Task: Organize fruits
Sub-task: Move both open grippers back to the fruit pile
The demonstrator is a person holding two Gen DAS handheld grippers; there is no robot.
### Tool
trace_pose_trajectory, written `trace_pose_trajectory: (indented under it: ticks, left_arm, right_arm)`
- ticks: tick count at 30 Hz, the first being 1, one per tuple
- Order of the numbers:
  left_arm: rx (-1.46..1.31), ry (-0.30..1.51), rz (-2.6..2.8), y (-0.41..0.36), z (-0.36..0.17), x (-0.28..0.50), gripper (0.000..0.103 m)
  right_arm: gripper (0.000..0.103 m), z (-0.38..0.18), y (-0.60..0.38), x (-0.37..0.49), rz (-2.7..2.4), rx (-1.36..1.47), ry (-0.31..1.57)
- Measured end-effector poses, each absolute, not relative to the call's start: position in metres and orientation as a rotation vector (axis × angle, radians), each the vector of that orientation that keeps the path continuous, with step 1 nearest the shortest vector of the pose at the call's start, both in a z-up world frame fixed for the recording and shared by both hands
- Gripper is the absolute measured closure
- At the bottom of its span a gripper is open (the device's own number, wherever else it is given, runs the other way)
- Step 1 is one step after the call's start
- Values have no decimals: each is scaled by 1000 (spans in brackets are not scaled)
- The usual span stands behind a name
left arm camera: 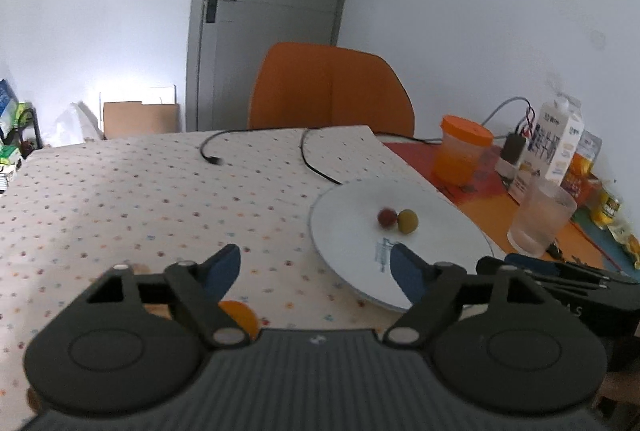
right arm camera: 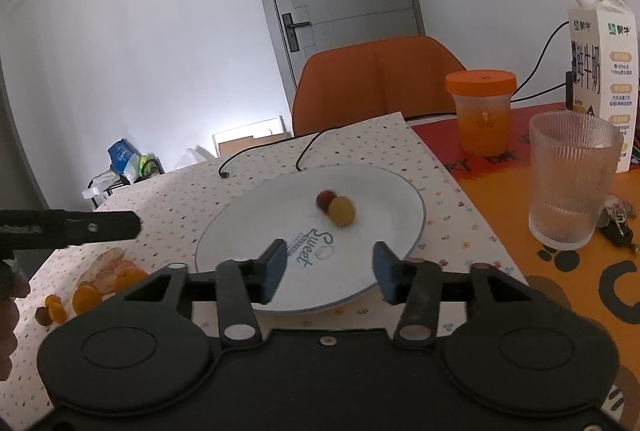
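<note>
A white plate (right arm camera: 248,227) lies on the dotted tablecloth, with a small red fruit (right arm camera: 323,198) and a yellow-green fruit (right arm camera: 342,211) touching each other near its middle. My right gripper (right arm camera: 330,263) hovers open over the plate's near rim, and nothing is between its blue pads. In the left wrist view the same plate (left arm camera: 352,223) is to the right, carrying the red fruit (left arm camera: 386,218) and the yellow-green one (left arm camera: 407,220). My left gripper (left arm camera: 316,259) stands wide open and empty at the plate's left edge. An orange fruit (left arm camera: 240,315) shows beneath its left finger.
Small orange fruits (right arm camera: 86,297) and a peeled tangerine (right arm camera: 106,265) lie left of the plate. To the right stand a ribbed glass (right arm camera: 572,183), an orange-lidded cup (right arm camera: 482,111), a milk carton (right arm camera: 600,71) and keys (right arm camera: 618,225). Black cables (left arm camera: 316,159) cross the cloth; an orange chair (right arm camera: 376,79) stands behind.
</note>
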State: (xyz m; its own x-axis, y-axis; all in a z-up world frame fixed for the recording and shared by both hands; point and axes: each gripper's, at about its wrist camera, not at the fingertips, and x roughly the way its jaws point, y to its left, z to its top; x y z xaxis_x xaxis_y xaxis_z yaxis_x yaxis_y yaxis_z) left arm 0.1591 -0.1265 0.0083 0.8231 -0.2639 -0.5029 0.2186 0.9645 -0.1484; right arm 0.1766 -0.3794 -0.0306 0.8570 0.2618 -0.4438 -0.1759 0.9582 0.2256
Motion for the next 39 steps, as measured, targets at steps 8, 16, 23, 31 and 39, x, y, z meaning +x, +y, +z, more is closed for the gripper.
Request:
trace_pose_trajectory:
  ticks: [8, 16, 23, 31, 39]
  left_arm:
    - [-104, 542, -195, -96, 8, 148, 15]
    - [-97, 532, -123, -59, 8, 132, 14]
    - [-129, 516, -68, -24, 8, 114, 13]
    - [-152, 518, -29, 7, 5, 94, 13]
    - [-205, 532, 33, 38, -11, 79, 16]
  right_arm:
    - [27, -23, -356, 177, 265, 166, 479]
    - [3, -16, -329, 176, 311, 167, 458]
    - [0, -13, -310, 170, 351, 177, 442]
    - [0, -5, -290, 165, 418, 178, 429]
    - [0, -6, -260, 163, 533, 114, 461]
